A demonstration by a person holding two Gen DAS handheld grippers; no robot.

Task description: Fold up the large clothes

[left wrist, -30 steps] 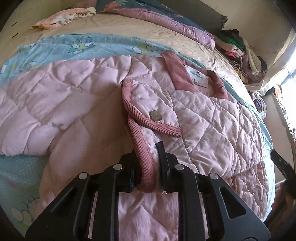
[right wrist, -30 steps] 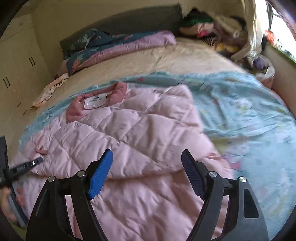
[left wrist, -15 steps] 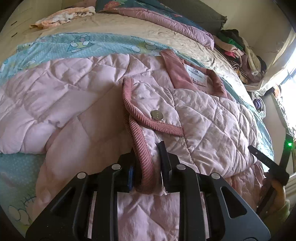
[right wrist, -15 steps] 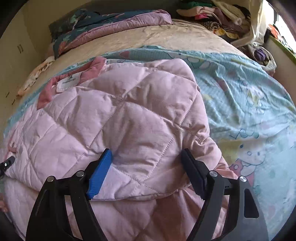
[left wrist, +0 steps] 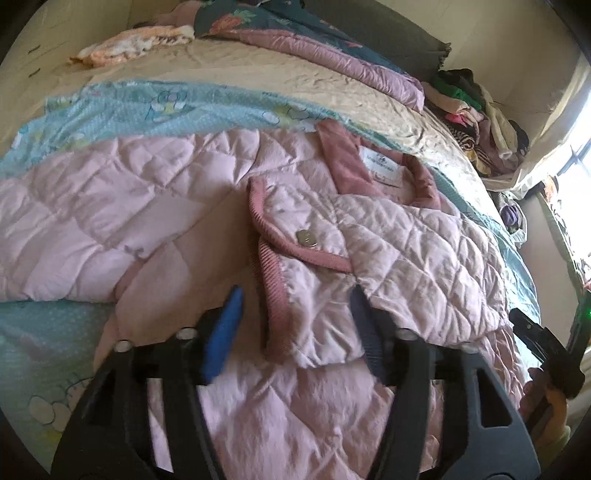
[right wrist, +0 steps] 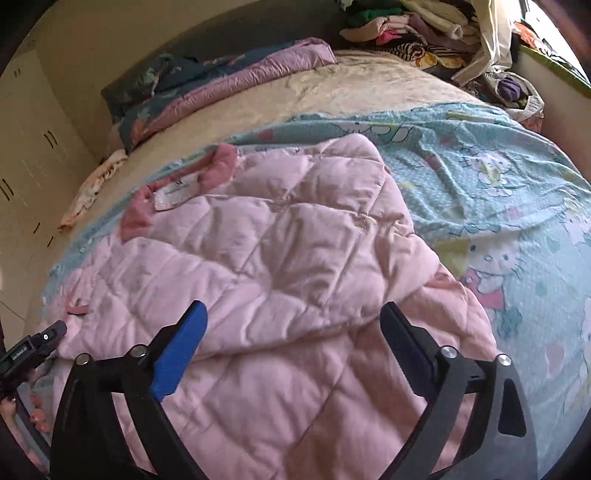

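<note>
Change: left gripper (left wrist: 295,314) clamped the ribbed trim a second ago, now off it; right gripper (right wrist: 291,325) wider too, and its view sits closer over the folded panel.
Left gripper: jaws opening, well apart, blue pad (left wrist: 225,332) on the left side motion-blurred. Ribbed trim edge (left wrist: 271,291) lies between the pads, touched by neither. Holding nothing.
Right gripper: jaws opening, near their widest, empty. Fold edge of the jacket sits between and just ahead of the pads; contact not visible.
Jacket: pink quilted jacket (left wrist: 406,251) lies flat on the bed directly ahead of and under both grippers. Front flap with metal snap button (left wrist: 306,238) just ahead of the left jaws. One sleeve (left wrist: 92,206) spreads out to the left of the left gripper. Darker pink collar (left wrist: 343,162) with white label (left wrist: 382,166) further ahead.
Right view: folded-over panel (right wrist: 295,229) fills the area ahead of the right jaws, collar (right wrist: 221,166) beyond it, ahead-left.
Sheet: light blue cartoon-print sheet (right wrist: 498,192) under the jacket, exposed to the right of the right gripper and ahead of the left one.
Beyond: beige bed cover (left wrist: 295,85), then a floral quilt (left wrist: 314,40) across the far end.
Far right: pile of mixed clothes (right wrist: 413,33) by the window.
Far left: small pale garment (left wrist: 129,46) near the bed edge; cupboard doors (right wrist: 33,155) beyond, in the right view.
</note>
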